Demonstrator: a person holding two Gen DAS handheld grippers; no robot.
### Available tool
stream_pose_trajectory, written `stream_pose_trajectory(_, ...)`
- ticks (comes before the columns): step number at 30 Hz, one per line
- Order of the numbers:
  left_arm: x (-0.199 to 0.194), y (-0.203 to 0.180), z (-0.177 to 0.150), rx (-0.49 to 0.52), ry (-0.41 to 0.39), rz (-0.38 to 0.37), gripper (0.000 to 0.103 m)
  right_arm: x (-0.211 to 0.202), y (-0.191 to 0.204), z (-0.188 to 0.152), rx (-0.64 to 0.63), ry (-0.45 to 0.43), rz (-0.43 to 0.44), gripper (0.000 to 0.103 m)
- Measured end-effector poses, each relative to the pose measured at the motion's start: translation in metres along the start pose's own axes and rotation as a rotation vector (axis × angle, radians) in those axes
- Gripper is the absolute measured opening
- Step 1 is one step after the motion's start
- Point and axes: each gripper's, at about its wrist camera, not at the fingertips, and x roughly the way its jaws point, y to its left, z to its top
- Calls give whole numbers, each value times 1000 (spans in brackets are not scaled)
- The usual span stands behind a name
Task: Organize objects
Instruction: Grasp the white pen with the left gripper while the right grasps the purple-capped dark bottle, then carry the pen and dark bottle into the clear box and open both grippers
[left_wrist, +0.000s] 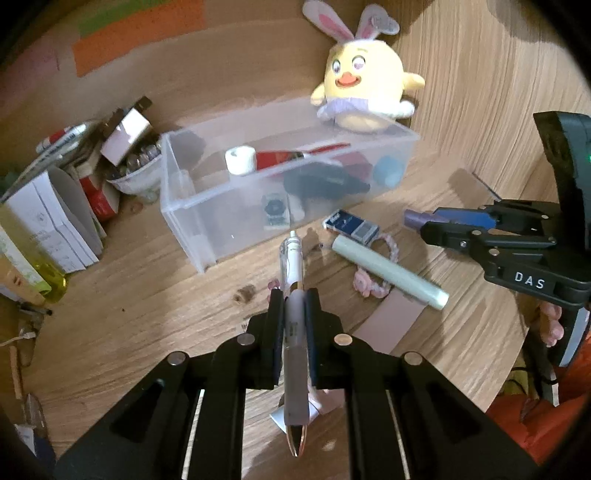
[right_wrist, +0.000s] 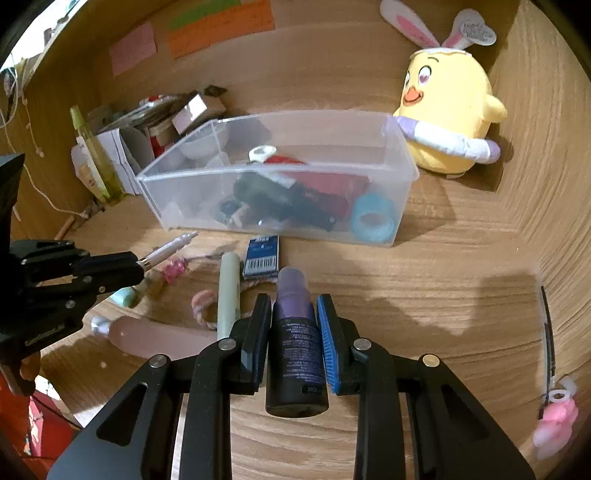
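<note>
Left hand-held gripper (left_wrist: 291, 299) pinching a white click pen (left_wrist: 291, 332), tip aimed at 12 o'clock toward the clear plastic bin (left_wrist: 184, 206). Right hand-held gripper (right_wrist: 293, 306) clamped on a dark purple spray bottle (right_wrist: 295, 343), cap forward. Bin at 12 o'clock on the wooden worktop (right_wrist: 424, 295), holding tape rolls and dark items. Green tube (left_wrist: 391, 273) and blue box (left_wrist: 351, 227) just before it. Yellow chick plush (right_wrist: 447, 118) at 1 o'clock.

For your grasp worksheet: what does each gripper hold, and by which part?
Left gripper clamps a pen mid-barrel; right gripper grips a purple bottle around its body.
</note>
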Motion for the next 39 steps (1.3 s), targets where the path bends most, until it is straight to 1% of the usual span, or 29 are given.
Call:
stream_pose_trajectory(13, -30, 10, 21, -58, -99, -49, 10, -24, 4, 26, -13, -104, 0, 23)
stream_pose_trajectory(16, -34, 16, 28, -73, -125, -42, 10, -28, 6, 33, -24, -123, -4, 23)
stream_pose_trajectory(21, -39, 28, 41, -107, -155, -52, 10, -29, 7, 46, -36, -148, -5, 23)
stream_pose_trajectory(24, -39, 33, 49, -113, -171, -32, 10, -27, 5, 55, -38, -158, -1, 23)
stream_pose_trajectory(29, -33, 39, 59, -127, -174, -23, 10, -20, 0, 69, -37, -164, 4, 23)
stream_pose_trajectory(39, -4, 52, 83, -151, -142, -44, 10, 5, -7, 101, -53, -152, -10, 23)
